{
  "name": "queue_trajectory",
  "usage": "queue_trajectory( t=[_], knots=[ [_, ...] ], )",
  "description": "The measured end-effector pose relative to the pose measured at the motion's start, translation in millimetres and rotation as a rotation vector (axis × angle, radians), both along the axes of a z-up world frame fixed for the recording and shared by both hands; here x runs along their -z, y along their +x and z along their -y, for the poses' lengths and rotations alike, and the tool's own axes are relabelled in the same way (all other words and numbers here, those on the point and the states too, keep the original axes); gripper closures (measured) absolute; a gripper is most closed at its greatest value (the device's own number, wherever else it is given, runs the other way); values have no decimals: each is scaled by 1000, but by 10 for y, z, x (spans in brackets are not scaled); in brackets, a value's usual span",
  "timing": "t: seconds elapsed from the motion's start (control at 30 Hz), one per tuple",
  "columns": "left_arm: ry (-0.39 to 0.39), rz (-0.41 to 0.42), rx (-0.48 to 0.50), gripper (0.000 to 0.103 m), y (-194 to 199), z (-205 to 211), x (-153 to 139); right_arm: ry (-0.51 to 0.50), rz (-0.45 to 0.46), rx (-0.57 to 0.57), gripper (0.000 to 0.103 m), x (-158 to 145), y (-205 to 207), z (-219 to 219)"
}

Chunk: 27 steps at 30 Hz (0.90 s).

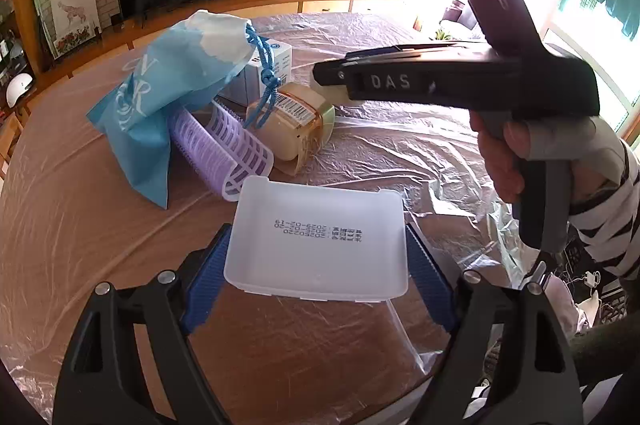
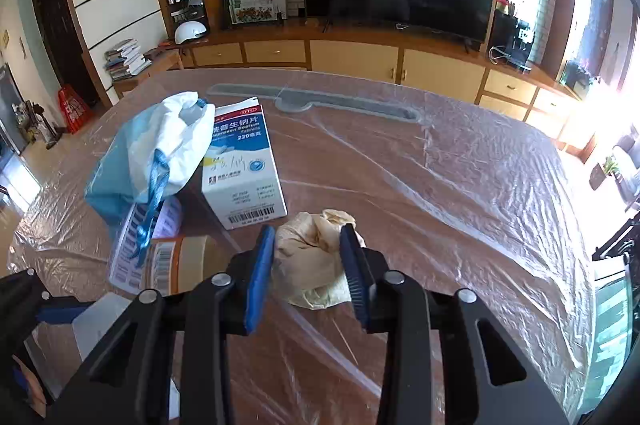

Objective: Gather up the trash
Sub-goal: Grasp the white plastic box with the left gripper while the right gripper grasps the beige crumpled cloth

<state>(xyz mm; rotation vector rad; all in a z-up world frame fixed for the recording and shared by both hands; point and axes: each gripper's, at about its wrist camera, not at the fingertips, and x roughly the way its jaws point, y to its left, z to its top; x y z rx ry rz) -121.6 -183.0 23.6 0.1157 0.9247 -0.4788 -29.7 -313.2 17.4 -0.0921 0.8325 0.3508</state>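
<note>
Black gripper frames, blue ribbed fingers [image 1: 208,281] (silver screws), striped sleeve [image 1: 600,209].

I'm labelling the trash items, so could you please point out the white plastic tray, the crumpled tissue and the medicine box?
white plastic tray [image 1: 320,245]: left wrist view, its printed base.
crumpled tissue [image 2: 310,257]: right wrist view, its bulging middle.
medicine box [image 2: 244,165]: right wrist view, its top face.
</note>
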Motion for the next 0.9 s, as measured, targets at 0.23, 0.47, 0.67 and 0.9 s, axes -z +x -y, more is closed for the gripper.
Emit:
queue_trajectory(
  t=[0.23,0.47,0.67,0.9],
  knots=[
    [-2,5,6,19,-42,-28,-12,-148,13,-31,47,132,-139,-226],
    [-6,5,5,19,-48,-38,-12,-40,-53,13,41,70,-33,-138],
    [-15,14,7,19,-59,-47,-33,-7,-16,34,41,-80,-79,-39],
    [-16,18,14,19,-94,-47,-45,-65,-31,55,34,50,-27,-84]
  ],
)
